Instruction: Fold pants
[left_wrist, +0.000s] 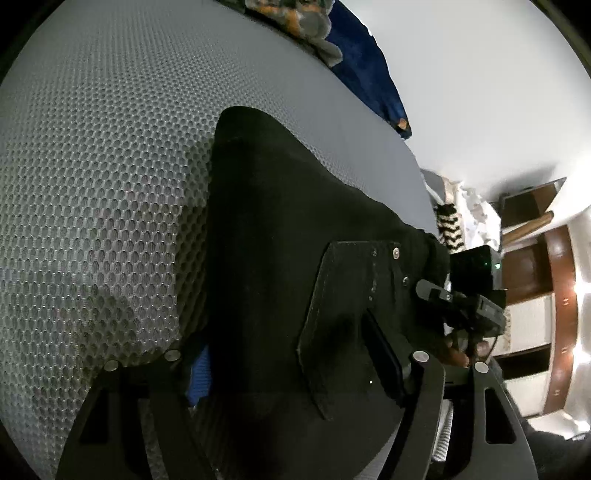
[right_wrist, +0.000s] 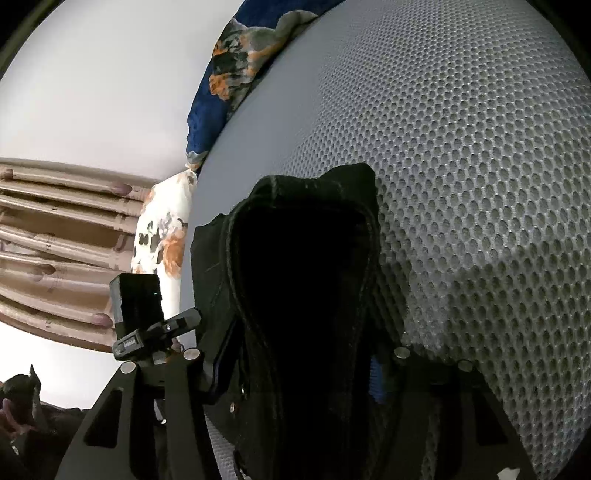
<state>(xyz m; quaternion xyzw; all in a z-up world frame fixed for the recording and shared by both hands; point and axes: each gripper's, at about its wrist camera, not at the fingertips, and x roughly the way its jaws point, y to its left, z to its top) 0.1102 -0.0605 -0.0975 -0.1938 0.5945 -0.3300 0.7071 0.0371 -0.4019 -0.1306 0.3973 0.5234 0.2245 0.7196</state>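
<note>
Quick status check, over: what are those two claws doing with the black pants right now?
Left gripper, right gripper: both gripping the black pants. Pants bunched on grey mattress. Nothing in the way.

The pants (left_wrist: 280, 258) are spread on the mattress (left_wrist: 92, 184); a pillow (right_wrist: 162, 236) is set beyond its edge.

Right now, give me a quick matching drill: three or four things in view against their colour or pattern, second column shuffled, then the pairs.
Things:
1. pants
2. mattress cover
3. pillow
4. blanket

Looks:
A. white with orange and dark flowers
B. plain black
C. dark blue with orange and grey patches
D. grey honeycomb mesh

Pairs: 1-B, 2-D, 3-A, 4-C
</note>
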